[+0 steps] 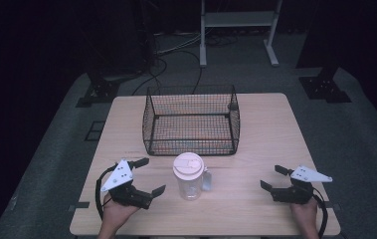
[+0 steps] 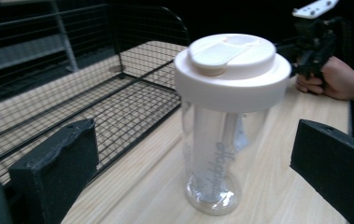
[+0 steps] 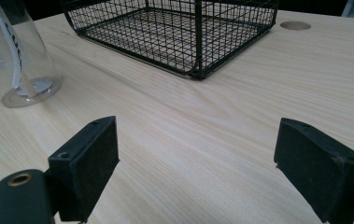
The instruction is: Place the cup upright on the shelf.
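Jaws spread, bottle (image 1: 190,177) between grippers, wire basket (image 1: 191,120) just behind

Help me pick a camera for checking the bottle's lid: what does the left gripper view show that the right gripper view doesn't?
The left gripper view alone shows the bottle's cream lid with its flip cap, plus the right gripper in a hand. The right gripper view alone shows the round hole in the table. Both show the clear bottle standing upright, the wire basket, and wide-open jaws holding nothing.
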`<act>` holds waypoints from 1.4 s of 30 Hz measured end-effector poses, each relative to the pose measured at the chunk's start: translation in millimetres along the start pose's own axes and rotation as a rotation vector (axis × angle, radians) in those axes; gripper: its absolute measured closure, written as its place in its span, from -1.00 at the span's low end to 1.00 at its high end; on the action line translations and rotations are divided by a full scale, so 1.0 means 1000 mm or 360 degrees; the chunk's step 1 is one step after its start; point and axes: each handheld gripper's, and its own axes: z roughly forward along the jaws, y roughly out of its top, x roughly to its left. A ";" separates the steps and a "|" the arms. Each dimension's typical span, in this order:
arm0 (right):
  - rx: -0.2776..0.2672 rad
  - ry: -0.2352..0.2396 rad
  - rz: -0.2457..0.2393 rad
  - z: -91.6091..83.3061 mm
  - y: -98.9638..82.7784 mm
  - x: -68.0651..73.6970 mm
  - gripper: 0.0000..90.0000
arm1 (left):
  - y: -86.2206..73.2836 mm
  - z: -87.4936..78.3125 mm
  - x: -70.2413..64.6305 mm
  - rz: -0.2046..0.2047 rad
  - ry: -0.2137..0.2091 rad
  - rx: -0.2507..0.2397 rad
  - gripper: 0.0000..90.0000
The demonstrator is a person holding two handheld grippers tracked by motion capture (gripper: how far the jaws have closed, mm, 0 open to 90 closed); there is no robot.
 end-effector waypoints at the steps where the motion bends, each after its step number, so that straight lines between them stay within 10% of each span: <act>1: -0.0001 0.0000 0.0000 0.000 0.000 0.000 -0.71 | 0.000 0.000 0.000 0.0000 0.0000 0.0000 -1.00; 42: -0.0019 0.0041 -0.0001 -0.001 0.000 -0.001 -0.71 | 0.028 0.046 0.002 0.0028 -0.0322 0.0275 -1.00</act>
